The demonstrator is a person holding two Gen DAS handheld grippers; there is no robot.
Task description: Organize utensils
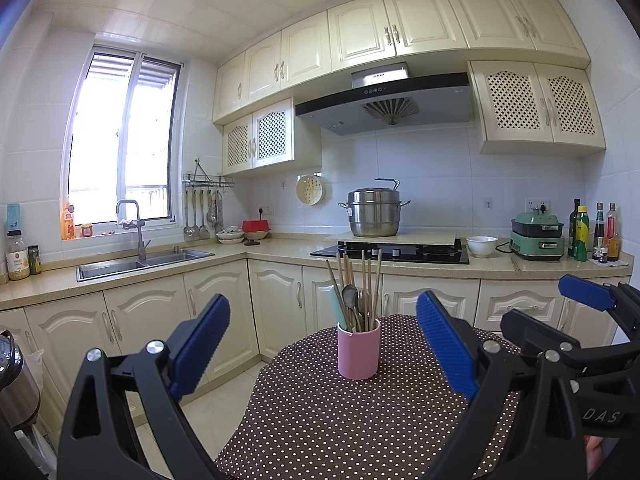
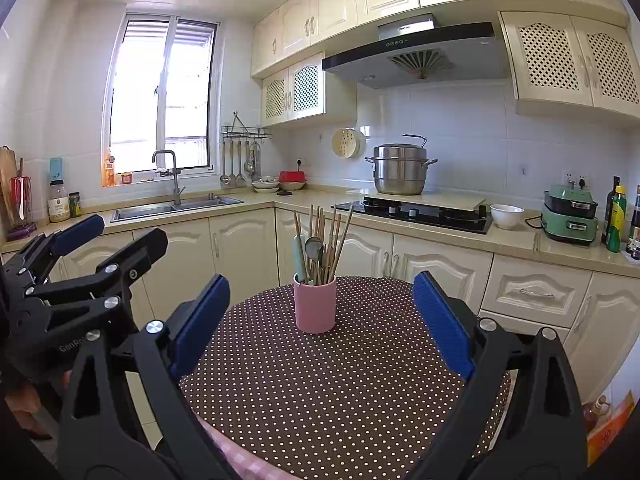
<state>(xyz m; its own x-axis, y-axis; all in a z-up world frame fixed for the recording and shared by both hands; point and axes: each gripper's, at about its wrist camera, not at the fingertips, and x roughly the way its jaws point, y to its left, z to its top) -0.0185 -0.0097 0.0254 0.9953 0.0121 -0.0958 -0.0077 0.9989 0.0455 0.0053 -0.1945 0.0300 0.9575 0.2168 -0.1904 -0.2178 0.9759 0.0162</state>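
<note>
A pink cup [image 1: 359,350] [image 2: 315,306] stands upright on a round table with a brown polka-dot cloth [image 1: 320,420] [image 2: 340,392]. It holds several wooden chopsticks [image 1: 370,284] [image 2: 320,232], metal spoons [image 1: 350,294] [image 2: 314,246] and a pale green handle. My left gripper [image 1: 324,344] is open, short of the cup, with nothing between its blue pads. My right gripper [image 2: 320,320] is also open and empty, level with the cup's near side. Each gripper shows in the other's view: the right gripper [image 1: 556,308] at the right edge, the left gripper [image 2: 108,240] at the left.
Cream cabinets and a counter run behind the table, with a sink [image 1: 144,262], a black hob with a steel pot [image 1: 374,214], a white bowl [image 1: 482,246], a green appliance [image 1: 538,240] and bottles [image 1: 582,234]. A steel kettle [image 1: 16,384] stands at the left.
</note>
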